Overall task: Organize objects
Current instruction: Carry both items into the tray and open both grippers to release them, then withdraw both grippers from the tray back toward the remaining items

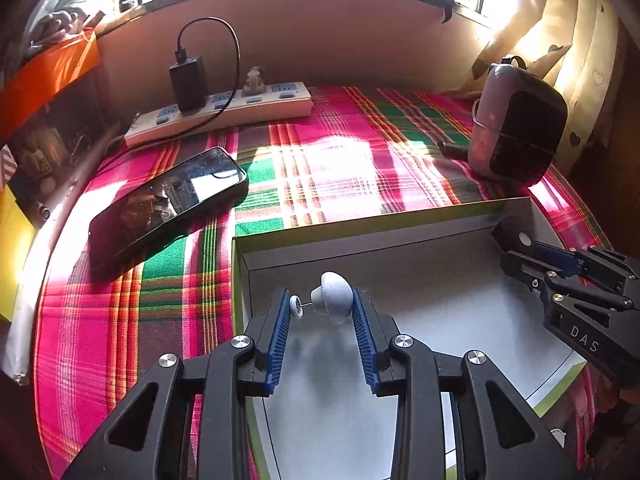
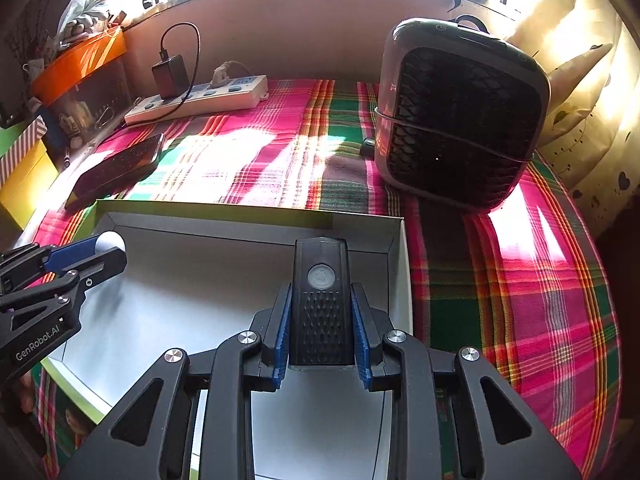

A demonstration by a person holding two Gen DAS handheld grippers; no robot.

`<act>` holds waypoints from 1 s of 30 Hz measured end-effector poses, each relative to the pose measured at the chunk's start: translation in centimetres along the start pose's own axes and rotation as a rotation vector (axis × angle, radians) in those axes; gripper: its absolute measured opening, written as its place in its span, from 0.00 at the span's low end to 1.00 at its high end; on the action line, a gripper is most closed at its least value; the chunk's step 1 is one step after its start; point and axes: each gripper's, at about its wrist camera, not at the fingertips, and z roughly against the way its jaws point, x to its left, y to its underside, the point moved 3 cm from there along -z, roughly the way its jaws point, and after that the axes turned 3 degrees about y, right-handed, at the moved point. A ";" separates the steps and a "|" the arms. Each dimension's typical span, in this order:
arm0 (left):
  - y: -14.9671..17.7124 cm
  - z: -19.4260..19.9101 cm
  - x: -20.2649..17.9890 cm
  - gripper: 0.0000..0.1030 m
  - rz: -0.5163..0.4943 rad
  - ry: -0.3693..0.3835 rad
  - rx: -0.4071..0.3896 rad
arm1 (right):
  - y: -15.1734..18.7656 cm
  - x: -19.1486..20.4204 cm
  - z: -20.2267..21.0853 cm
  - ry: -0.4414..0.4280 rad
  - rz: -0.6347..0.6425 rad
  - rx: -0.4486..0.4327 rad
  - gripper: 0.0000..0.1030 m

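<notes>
An open white box with a green rim (image 1: pixel 360 226) (image 2: pixel 248 218) lies on the plaid cloth. My left gripper (image 1: pixel 322 304) is over the box, shut on a small white object with a rounded head and a thin pin (image 1: pixel 332 294); the object also shows in the right wrist view (image 2: pixel 112 242). My right gripper (image 2: pixel 320 312) is over the box's right side, shut on a black bar-shaped device with a round button (image 2: pixel 322 300). The right gripper shows in the left wrist view (image 1: pixel 520 256) with the device's end (image 1: pixel 514 236).
A black phone (image 1: pixel 168 204) (image 2: pixel 116 168) lies left of the box. A white power strip with a black charger (image 1: pixel 224 110) (image 2: pixel 200 96) sits at the back. A dark desk fan (image 1: pixel 516 132) (image 2: pixel 460 116) stands at the right. Boxes (image 2: pixel 76 60) stack at the left wall.
</notes>
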 end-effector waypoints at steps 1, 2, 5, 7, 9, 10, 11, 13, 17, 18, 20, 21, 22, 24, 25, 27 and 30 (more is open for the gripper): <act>0.0 -0.1 -0.1 0.29 -0.004 -0.002 0.001 | 0.1 0.0 -0.1 0.001 0.000 0.000 0.27; 0.0 -0.1 -0.2 0.29 -0.008 -0.004 0.002 | 0.1 0.1 -0.1 0.008 0.004 -0.004 0.27; 0.0 -0.3 -0.4 0.30 -0.007 0.010 0.009 | 0.0 0.0 -0.1 0.010 0.003 -0.008 0.27; 0.0 -0.4 -0.4 0.30 -0.003 0.018 0.015 | 0.0 0.0 -0.1 0.010 0.003 -0.009 0.27; 0.1 -0.5 -0.6 0.30 -0.006 0.017 0.016 | 0.0 0.0 -0.1 0.009 0.004 -0.011 0.27; 0.1 -0.6 -0.7 0.30 -0.010 0.013 0.017 | 0.0 0.0 -0.1 0.010 0.005 -0.012 0.27; 0.1 -0.6 -0.7 0.30 -0.011 0.012 0.017 | 0.0 0.0 -0.1 0.010 0.005 -0.014 0.27; 0.0 -0.6 -0.7 0.33 -0.008 0.020 0.015 | -0.1 0.1 -0.2 0.009 0.001 -0.018 0.27; 0.0 -0.5 -0.8 0.38 -0.003 0.034 0.016 | 0.0 0.0 -0.1 0.007 0.000 -0.020 0.28; 0.0 -0.5 -0.9 0.39 -0.004 0.036 0.016 | 0.0 0.0 -0.1 0.004 -0.002 -0.020 0.29; 0.0 -0.5 -0.9 0.41 0.001 0.042 0.015 | 0.0 -0.1 -0.1 -0.001 -0.006 -0.023 0.30; 0.0 -0.4 -1.0 0.42 0.004 0.045 0.015 | 0.0 0.0 0.0 -0.002 -0.007 -0.025 0.32; 0.0 -0.4 -1.0 0.43 0.006 0.047 0.015 | 0.0 0.0 0.1 -0.003 -0.008 -0.028 0.33; 0.0 -0.2 -0.9 0.44 0.010 0.052 0.013 | 0.0 0.1 0.4 0.000 -0.004 -0.039 0.44; 0.1 -0.1 -0.9 0.45 0.014 0.053 0.011 | 0.0 0.1 0.6 0.003 -0.002 -0.044 0.46; 0.2 0.3 -0.8 0.46 0.018 0.056 0.007 | 0.1 0.1 0.8 0.002 -0.004 -0.049 0.47; 0.5 0.8 -0.6 0.46 0.026 0.053 0.003 | 0.3 0.1 1.2 0.000 -0.011 -0.049 0.47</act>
